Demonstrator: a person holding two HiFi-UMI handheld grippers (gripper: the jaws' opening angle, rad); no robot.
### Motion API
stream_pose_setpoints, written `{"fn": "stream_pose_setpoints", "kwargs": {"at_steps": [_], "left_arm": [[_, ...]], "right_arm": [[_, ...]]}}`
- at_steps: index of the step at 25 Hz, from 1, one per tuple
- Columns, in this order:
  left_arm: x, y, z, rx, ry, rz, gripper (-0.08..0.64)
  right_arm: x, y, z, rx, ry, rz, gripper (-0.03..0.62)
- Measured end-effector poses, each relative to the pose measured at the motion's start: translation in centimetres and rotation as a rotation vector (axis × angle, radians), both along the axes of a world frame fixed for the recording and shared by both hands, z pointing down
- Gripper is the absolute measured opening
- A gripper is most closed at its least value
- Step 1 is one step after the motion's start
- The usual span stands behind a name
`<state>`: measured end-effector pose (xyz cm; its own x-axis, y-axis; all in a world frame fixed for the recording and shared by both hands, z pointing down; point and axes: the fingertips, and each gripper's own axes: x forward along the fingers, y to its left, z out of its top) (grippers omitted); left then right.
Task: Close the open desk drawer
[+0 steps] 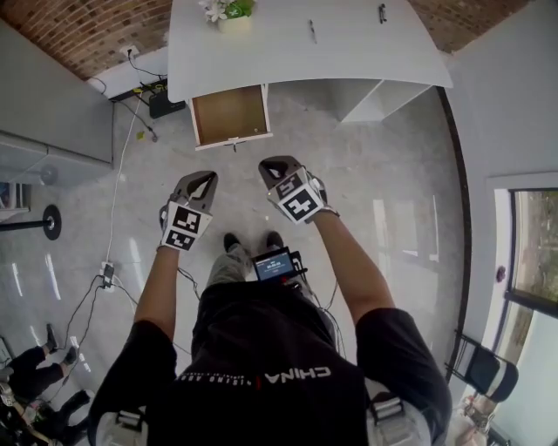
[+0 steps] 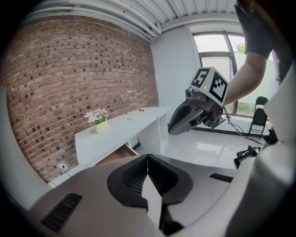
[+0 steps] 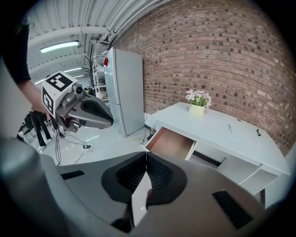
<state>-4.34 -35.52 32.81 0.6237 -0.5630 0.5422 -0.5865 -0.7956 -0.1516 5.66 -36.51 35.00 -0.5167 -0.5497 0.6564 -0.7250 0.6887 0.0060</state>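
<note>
- the open drawer [image 1: 230, 114] stands pulled well out of the left bay of the white desk [image 1: 349, 52], at the far side of the room by the brick wall [image 1: 78, 26]. both grippers are well apart from it, on the near side.
- left gripper [image 1: 200, 180]: jaws pressed together, nothing between them.
- right gripper [image 1: 277, 165]: jaws likewise together, empty.
- drawer build: a rigid box with a brown wood-look bottom, white walls and a flat white front panel [image 1: 234, 139]. it appears empty.
- handling, as judged: stiff and light. it should slide on its runners under a steady push, so no grasp is needed.
- contact point advised: the middle of the front panel, pressed straight toward the wall with the joined jaw tips. an off-centre push may skew the box.
- risk, as judged: the drawer is not fragile, but a hard shove could slam it and shake the flower pot [image 1: 228, 16] on the top.
- surfaces: the desk top is smooth matte white, and the floor [image 1: 366, 174] is glossy grey.
- status: closing not yet begun.
</note>
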Motion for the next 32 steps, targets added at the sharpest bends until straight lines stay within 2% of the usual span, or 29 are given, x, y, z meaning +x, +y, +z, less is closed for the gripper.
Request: {"fn": "stream_pose_setpoints", "kwargs": {"at_steps": [6,13,22,27,32], "left_arm": [[-1.4,-4.7,7.1,-0.012,-0.019,0.036,0.012],[-1.1,-9.6,20.2,0.022,0.004,0.036,0.012],[-0.9,-13.9,37.8,0.105,0.034,0.046,0.012],[-0.7,-15.9,43.3,0.178,0.014,0.048,0.012],[-0.4,-17.4,45.4,0.257,0.051,0.044,0.012]], "right_arm": [[-1.4,-4.3,6.6,-0.002,-0.004,0.010,0.015],[-1.4,-8.8,20.8,0.035,0.025,-0.012,0.015],[-2.2,-13.4,36.6,0.171,0.009,-0.045,0.014],[-2.6,-15.5,41.4,0.252,-0.003,-0.070,0.014],[-2.1,-16.9,43.6,0.325,-0.012,-0.072,0.014]]}}
